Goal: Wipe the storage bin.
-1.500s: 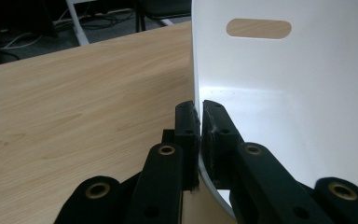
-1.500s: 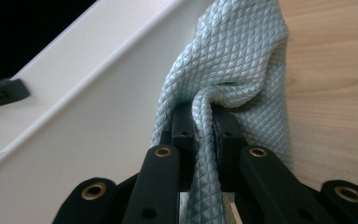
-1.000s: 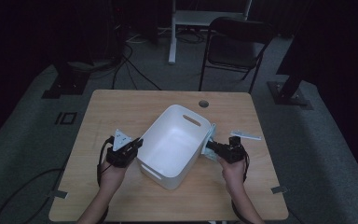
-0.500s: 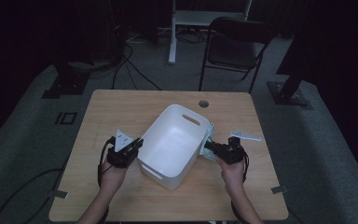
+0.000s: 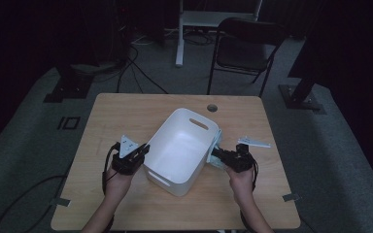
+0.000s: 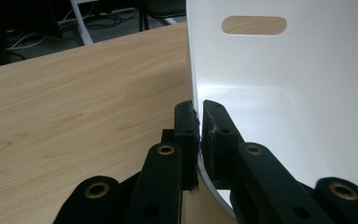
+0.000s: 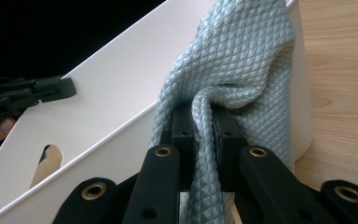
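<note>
At the white bin (image 5: 182, 148), left gripper (image 6: 199, 119) clamps the wall, right gripper (image 7: 204, 122) pinches the quilted cloth (image 7: 235, 60); next, judged: lift the cloth inside.

Wooden table (image 5: 126, 114): white bin (image 5: 179, 145) at centre, pale cloth (image 5: 217, 148) beside it, apparently touching tabletop.

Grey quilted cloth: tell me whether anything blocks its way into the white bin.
Nothing visible does. The cloth, pinched in the right hand-held gripper, hangs against the bin's outer wall; only that rim lies between it and the bin's inside.
</note>
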`<state>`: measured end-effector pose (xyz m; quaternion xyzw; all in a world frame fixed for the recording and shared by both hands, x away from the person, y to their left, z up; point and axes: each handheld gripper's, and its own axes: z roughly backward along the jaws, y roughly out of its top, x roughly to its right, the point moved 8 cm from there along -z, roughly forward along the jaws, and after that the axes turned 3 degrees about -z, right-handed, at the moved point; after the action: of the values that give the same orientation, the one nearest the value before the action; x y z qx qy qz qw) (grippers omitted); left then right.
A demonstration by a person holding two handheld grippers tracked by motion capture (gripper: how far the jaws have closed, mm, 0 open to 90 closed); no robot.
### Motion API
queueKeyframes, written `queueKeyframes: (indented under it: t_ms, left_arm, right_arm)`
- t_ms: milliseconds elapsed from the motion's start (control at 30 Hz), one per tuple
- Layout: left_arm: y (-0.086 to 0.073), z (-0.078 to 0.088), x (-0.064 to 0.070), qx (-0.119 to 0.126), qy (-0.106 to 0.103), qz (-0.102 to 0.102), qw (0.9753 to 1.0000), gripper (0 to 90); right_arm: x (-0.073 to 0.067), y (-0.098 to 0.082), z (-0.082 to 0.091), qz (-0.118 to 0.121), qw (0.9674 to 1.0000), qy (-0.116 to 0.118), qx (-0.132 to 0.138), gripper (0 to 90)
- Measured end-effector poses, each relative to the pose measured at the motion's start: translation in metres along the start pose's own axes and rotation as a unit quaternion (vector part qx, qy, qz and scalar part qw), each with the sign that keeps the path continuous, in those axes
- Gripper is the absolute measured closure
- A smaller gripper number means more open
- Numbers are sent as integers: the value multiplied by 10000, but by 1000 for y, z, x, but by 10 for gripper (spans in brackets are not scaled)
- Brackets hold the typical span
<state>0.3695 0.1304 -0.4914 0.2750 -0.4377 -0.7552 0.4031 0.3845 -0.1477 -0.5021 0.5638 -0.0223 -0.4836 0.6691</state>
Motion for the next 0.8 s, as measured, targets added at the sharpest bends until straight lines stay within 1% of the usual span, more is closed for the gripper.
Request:
queueKeyframes:
  t_ms: [67, 133, 167, 200, 233, 267, 300, 367, 400, 433, 533, 633, 667, 733, 800]
  left_arm:
    - [0, 0, 0, 8, -9, 11, 10000, 851]
    - [0, 0, 1, -14, 58, -41, 10000, 850]
    - [0, 0, 1, -14, 76, -32, 10000, 850]
    - [0, 0, 1, -14, 76, -32, 10000, 851]
    - [0, 0, 1, -1, 90, 13, 10000, 851]
    - [0, 0, 1, -1, 90, 13, 10000, 851]
    - [0, -1, 1, 4, 79, 20, 10000, 852]
    - [0, -1, 1, 7, 40, 39, 10000, 852]
    - [0, -1, 1, 15, 28, 29, 10000, 853]
    - [0, -1, 1, 16, 9, 29, 10000, 853]
    - [0, -1, 2, 16, 36, 18, 10000, 852]
    - [0, -1, 2, 27, 88, 63, 9999, 850]
    - [0, -1, 2, 28, 93, 65, 9999, 850]
    - [1, -1, 2, 20, 79, 58, 9999, 850]
    - [1, -1, 3, -2, 73, 27, 10000, 851]
  right_arm:
    - [3, -2, -2, -61, 10000, 0, -24, 824]
    - [6, -7, -5, -93, 9999, -49, -98, 824]
    - [6, -7, -5, -146, 9998, -33, -109, 824]
    - [6, -7, -5, -146, 9998, -33, -109, 824]
    - [3, -5, -2, -121, 9999, 14, -102, 824]
    - [3, -5, -2, -121, 9999, 14, -102, 824]
    - [-3, -2, 2, -81, 9999, 77, -32, 823]
    - [-7, 0, 4, 17, 10000, 54, 7, 823]
    - [-7, 0, 3, 91, 10000, 12, 13, 824]
    - [-7, -1, 2, 109, 9999, -9, 26, 824]
    - [-2, -7, -4, 55, 9999, -56, -89, 824]
    - [1, -10, -5, -123, 9998, 37, -159, 824]
    - [0, -9, -4, -99, 9998, 61, -161, 823]
    - [-5, -4, 0, -100, 9997, 203, -63, 823]
    - [-9, -1, 3, 2, 9998, 188, -30, 823]
